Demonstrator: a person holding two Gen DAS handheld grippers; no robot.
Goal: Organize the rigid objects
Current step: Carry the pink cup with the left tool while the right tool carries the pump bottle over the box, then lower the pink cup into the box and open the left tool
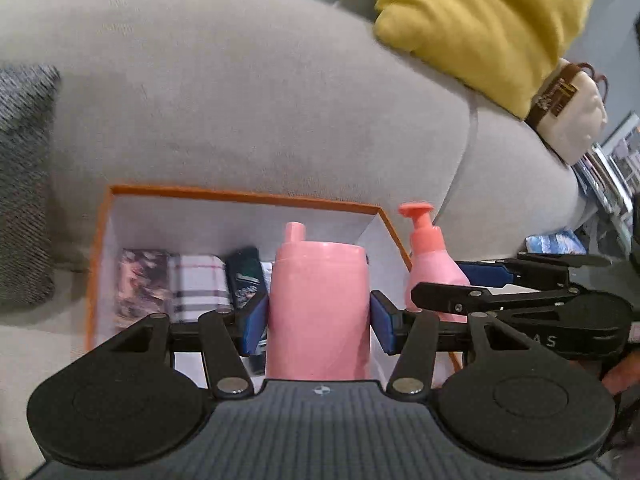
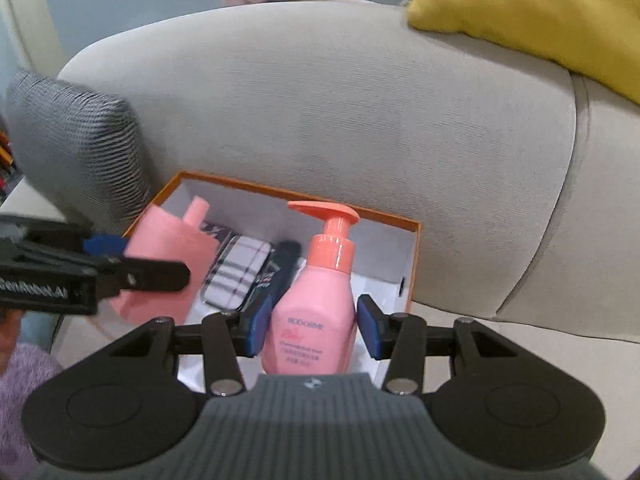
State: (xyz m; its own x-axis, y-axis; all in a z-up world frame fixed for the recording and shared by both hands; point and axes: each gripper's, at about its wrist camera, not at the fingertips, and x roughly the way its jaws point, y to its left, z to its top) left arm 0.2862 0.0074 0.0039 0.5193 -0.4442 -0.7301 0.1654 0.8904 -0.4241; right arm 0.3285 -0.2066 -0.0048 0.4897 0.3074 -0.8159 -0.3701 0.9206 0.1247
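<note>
Grey woven sofa (image 1: 240, 100); orange-rimmed box (image 1: 248, 197); glossy pink pump bottle (image 2: 316, 304).

The open box (image 2: 414, 256) sits on the sofa seat (image 2: 500, 344) against the backrest (image 2: 340, 120), a checked case (image 2: 236, 276) inside it, with the spouted bottle (image 1: 318, 308) left of the pump bottle (image 2: 316, 312).

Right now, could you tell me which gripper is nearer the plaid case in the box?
Left. The left gripper, shut on a pink bottle, hangs beside the plaid case; the right gripper, holding the pump bottle, is farther over.
</note>
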